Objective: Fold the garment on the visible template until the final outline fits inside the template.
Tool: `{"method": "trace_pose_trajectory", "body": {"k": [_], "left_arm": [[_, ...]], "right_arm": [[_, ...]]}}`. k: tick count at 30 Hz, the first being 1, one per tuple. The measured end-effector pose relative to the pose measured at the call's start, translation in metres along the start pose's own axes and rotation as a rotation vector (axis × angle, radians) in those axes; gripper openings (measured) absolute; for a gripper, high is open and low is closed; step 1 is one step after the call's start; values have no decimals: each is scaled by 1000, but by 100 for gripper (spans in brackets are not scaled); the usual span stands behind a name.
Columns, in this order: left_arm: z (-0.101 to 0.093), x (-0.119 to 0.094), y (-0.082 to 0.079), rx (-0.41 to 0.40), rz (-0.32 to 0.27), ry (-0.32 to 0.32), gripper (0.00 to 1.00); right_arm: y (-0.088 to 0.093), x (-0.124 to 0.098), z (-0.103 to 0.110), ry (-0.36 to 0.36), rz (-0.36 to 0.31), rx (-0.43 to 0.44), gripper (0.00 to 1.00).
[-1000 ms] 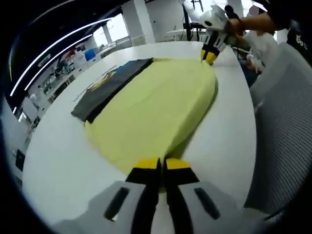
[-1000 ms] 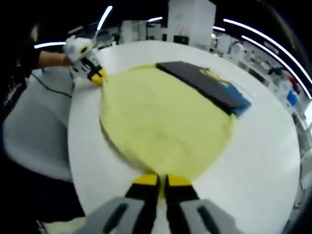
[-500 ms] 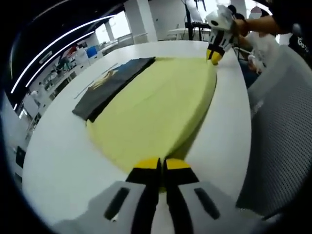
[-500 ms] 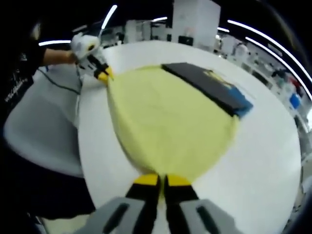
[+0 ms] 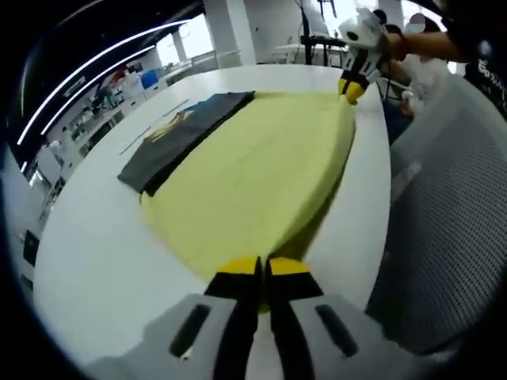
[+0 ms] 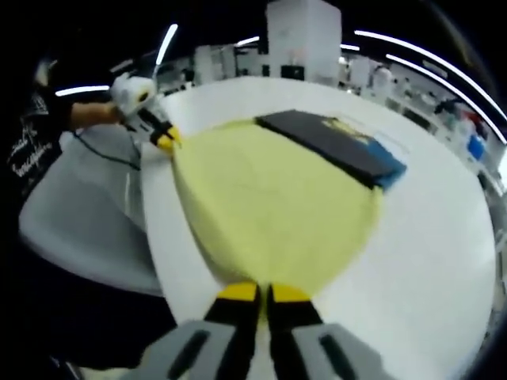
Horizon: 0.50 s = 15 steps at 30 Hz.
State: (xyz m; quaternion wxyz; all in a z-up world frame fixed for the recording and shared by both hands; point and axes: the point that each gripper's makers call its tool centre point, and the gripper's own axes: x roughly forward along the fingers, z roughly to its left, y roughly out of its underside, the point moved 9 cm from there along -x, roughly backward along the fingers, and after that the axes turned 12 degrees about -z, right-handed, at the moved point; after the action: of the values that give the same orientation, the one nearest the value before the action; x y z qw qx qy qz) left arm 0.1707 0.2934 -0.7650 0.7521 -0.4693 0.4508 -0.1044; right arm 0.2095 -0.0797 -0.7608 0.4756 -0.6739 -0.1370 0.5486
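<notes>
Both grippers, left (image 5: 257, 277) and right (image 6: 263, 297), pinch opposite corners of the yellow garment (image 5: 253, 174), stretched over the white table (image 5: 87, 261). Dark template (image 5: 178, 134) lies at ten o'clock. Next, probably carry this edge across.

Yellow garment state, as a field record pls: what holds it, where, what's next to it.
garment: yellow garment, stretched between both tongs, near edge lifted off the table
left tongs: shut on one corner
right tongs: shut on the other corner
template: dark flat template, partly under the garment's far edge
surface: white table
fold: not yet made
</notes>
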Motion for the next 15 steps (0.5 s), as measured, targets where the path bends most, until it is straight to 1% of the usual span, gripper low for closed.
{"method": "trace_pose_trajectory", "body": {"k": [7,15], "left_arm": [[-8,-8,0,-6,7,9,0],[-20,-16,4,-26,24,25,0]], "right_arm": [[1,-6,8,-4,-9,9,0],[5,-13,21,-25,-5,22,0]]}}
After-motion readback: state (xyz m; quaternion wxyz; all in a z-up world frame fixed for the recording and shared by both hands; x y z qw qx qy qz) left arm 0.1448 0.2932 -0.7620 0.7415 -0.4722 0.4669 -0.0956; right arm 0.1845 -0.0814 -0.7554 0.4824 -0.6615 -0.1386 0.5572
